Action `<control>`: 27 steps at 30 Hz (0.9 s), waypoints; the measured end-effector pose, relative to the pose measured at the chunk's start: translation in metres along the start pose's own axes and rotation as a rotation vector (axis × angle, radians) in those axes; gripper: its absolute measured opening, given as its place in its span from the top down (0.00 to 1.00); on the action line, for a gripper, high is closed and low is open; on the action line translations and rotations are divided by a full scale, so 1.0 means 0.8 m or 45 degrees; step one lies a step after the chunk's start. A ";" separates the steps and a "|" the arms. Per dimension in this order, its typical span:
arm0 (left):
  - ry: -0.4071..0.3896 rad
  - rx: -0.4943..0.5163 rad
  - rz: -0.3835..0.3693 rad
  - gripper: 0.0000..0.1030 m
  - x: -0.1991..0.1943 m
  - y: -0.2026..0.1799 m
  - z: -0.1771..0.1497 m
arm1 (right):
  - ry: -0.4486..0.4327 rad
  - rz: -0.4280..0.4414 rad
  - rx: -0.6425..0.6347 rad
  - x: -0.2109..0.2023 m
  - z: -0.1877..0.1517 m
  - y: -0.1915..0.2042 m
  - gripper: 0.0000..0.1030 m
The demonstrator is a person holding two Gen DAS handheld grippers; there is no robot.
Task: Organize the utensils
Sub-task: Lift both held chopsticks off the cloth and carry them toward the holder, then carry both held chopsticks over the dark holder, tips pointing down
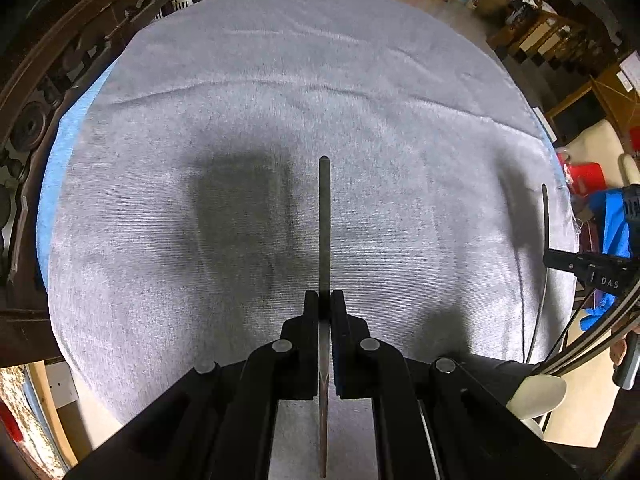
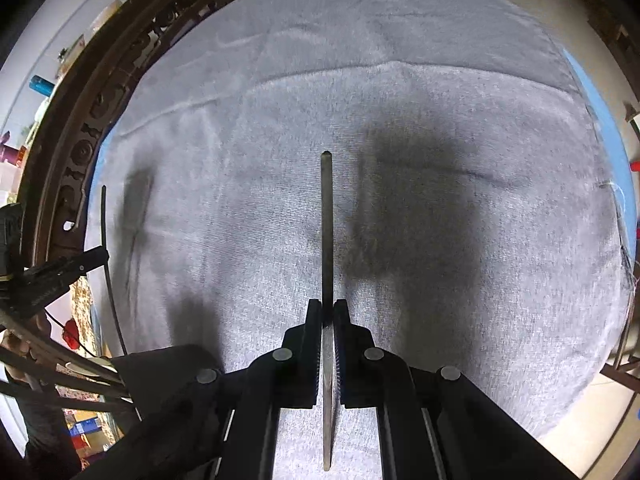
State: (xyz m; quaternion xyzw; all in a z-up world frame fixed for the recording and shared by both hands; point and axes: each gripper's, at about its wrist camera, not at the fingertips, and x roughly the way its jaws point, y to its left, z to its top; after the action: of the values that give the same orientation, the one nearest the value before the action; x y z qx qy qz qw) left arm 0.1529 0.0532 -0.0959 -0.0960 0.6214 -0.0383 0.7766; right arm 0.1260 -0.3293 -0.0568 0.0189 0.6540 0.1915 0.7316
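Note:
My left gripper [image 1: 324,298] is shut on a thin metal utensil [image 1: 324,224] seen edge-on; its handle points forward over the grey cloth. My right gripper [image 2: 327,306] is shut on a second thin metal utensil [image 2: 327,224], also edge-on and pointing forward. Both are held above the cloth-covered round table [image 1: 280,80]. In the left wrist view the right gripper [image 1: 560,260] shows at the right edge with its utensil [image 1: 545,212]. In the right wrist view the left gripper [image 2: 92,258] shows at the left edge with its utensil [image 2: 105,232]. I cannot tell what kind each utensil is.
A dark carved wooden frame [image 1: 48,92] curves along the table's left edge; it also shows in the right wrist view [image 2: 92,104]. The grey cloth [image 2: 400,60] lies over a blue layer. Cluttered furniture [image 1: 540,36] stands beyond the far right.

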 end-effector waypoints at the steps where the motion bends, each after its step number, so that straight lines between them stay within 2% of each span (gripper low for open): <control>1: -0.004 -0.002 -0.006 0.95 -0.002 0.000 0.000 | -0.004 0.006 0.004 0.002 0.001 -0.001 0.94; 12: -0.057 -0.057 -0.074 0.95 -0.017 0.007 -0.006 | -0.072 0.066 0.049 -0.011 -0.017 -0.006 0.94; 21: -0.147 -0.135 -0.144 0.95 -0.048 0.021 -0.015 | -0.154 0.129 0.110 -0.022 -0.028 -0.016 0.94; 27: -0.188 -0.177 -0.143 0.95 -0.057 0.026 -0.019 | -0.215 0.182 0.150 -0.031 -0.039 -0.019 0.94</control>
State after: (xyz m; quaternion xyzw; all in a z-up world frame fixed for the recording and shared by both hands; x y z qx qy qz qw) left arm 0.1269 0.0803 -0.0595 -0.1867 0.5572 -0.0315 0.8085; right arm 0.0985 -0.3579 -0.0421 0.1244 0.5970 0.2020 0.7663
